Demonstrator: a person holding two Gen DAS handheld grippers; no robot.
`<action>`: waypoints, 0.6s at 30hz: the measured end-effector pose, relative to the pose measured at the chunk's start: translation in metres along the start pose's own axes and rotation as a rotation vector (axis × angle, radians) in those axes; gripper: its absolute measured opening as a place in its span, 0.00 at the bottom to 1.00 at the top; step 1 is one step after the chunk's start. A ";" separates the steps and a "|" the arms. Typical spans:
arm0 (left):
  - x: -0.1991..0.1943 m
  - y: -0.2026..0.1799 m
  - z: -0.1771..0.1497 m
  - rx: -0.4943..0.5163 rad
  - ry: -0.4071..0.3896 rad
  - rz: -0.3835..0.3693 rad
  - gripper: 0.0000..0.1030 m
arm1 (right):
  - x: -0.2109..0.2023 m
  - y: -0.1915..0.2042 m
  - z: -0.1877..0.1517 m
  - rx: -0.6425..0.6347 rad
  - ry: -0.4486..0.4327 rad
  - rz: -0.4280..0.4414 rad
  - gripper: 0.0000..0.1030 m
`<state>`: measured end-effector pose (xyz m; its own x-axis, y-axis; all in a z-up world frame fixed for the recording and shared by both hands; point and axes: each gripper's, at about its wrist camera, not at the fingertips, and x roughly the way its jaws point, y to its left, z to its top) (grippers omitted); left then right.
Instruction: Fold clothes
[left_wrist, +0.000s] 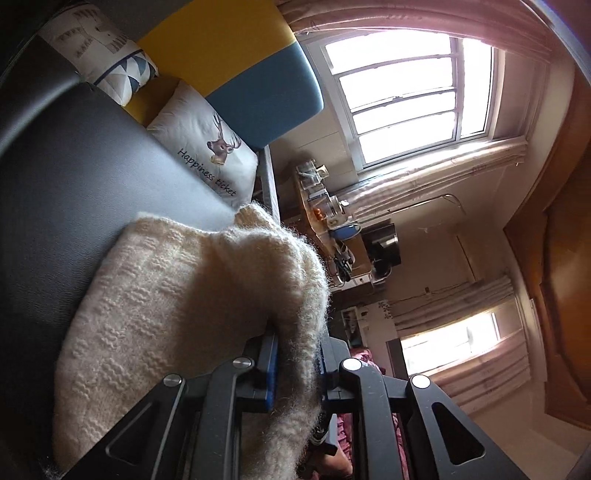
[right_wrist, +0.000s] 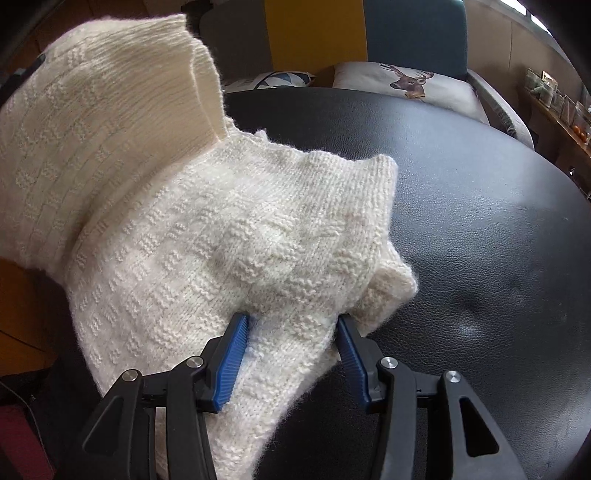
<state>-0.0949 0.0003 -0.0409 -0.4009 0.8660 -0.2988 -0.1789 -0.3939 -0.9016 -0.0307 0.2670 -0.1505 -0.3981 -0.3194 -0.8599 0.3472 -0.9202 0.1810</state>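
A cream knitted sweater (right_wrist: 192, 229) lies on a black leather surface (right_wrist: 480, 221). One part of it, with the ribbed hem (right_wrist: 147, 85), is raised up at the upper left of the right wrist view. My right gripper (right_wrist: 291, 332) is open; its blue pads (right_wrist: 232, 350) stand wide apart on either side of a ridge of the knit near the sweater's edge. In the left wrist view the sweater (left_wrist: 166, 295) rises from the surface into my left gripper (left_wrist: 297, 358), which is shut on a thick fuzzy fold of it.
Two printed cushions (left_wrist: 207, 147) (right_wrist: 406, 85) lean against a yellow and blue backrest (left_wrist: 258, 81) at the far edge of the black surface. A cluttered shelf (left_wrist: 332, 221) stands under a bright window (left_wrist: 406, 96). Wooden floor (right_wrist: 22, 314) shows at the left.
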 end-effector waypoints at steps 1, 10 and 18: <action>0.011 -0.005 -0.002 0.010 0.012 0.009 0.15 | 0.000 0.001 -0.002 0.004 -0.012 0.009 0.50; 0.107 0.009 -0.041 -0.041 0.129 0.177 0.15 | -0.002 -0.004 -0.010 0.040 -0.081 0.082 0.50; 0.134 0.016 -0.056 -0.146 0.148 0.164 0.15 | -0.001 -0.006 -0.014 0.075 -0.120 0.104 0.50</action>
<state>-0.1014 0.1267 -0.1131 -0.2757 0.8341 -0.4779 0.0138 -0.4936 -0.8696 -0.0201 0.2762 -0.1574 -0.4629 -0.4348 -0.7725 0.3296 -0.8934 0.3053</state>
